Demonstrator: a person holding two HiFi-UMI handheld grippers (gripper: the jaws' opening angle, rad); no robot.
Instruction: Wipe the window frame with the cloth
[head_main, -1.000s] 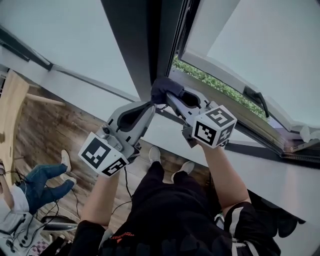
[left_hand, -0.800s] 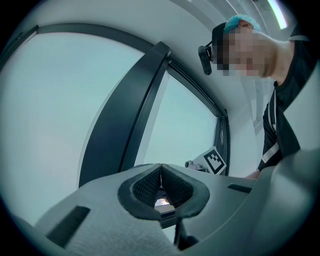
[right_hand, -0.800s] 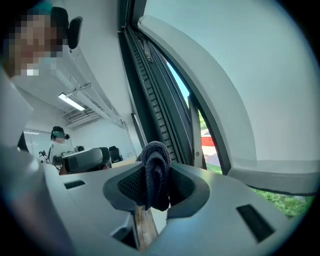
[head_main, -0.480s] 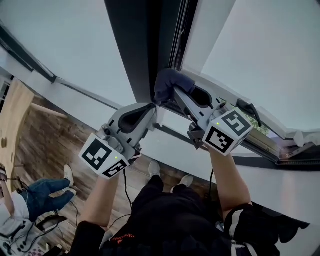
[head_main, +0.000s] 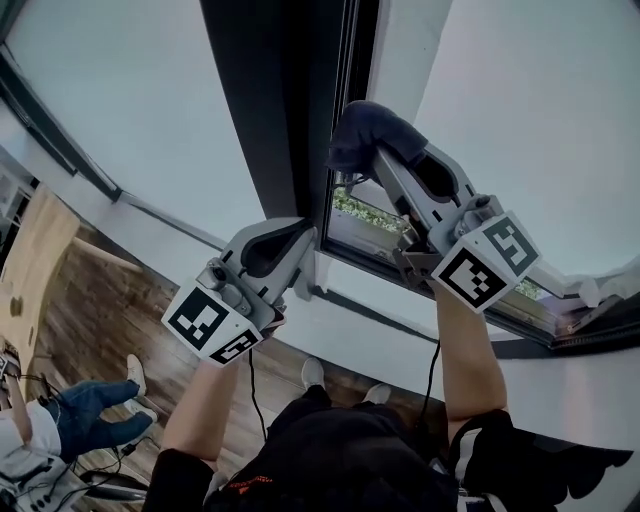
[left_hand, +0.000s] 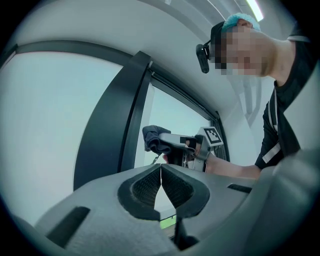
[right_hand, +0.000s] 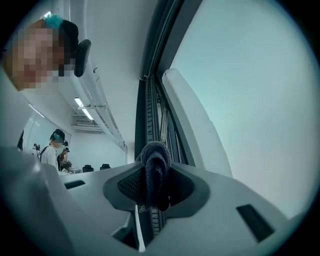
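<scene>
A dark blue cloth (head_main: 365, 132) is bunched in my right gripper (head_main: 372, 150), which is shut on it and presses it against the dark vertical window frame (head_main: 290, 110) beside the open white sash (head_main: 400, 60). From the right gripper view the cloth (right_hand: 155, 172) fills the gap between the jaws, with the frame's channel (right_hand: 150, 100) running straight ahead. My left gripper (head_main: 305, 245) sits lower and to the left, shut and holding nothing, its tip near the foot of the frame. The left gripper view shows its jaws closed together (left_hand: 160, 172), with the cloth (left_hand: 154, 139) beyond.
A white sill (head_main: 390, 300) runs below the window, with greenery (head_main: 365, 212) visible through the gap. A sash handle (head_main: 590, 300) lies at the right. Wood floor (head_main: 70, 300) and a seated person's legs (head_main: 85, 405) are at the lower left.
My right gripper has carried the cloth upward along the vertical frame. The left gripper has stayed near the frame's foot.
</scene>
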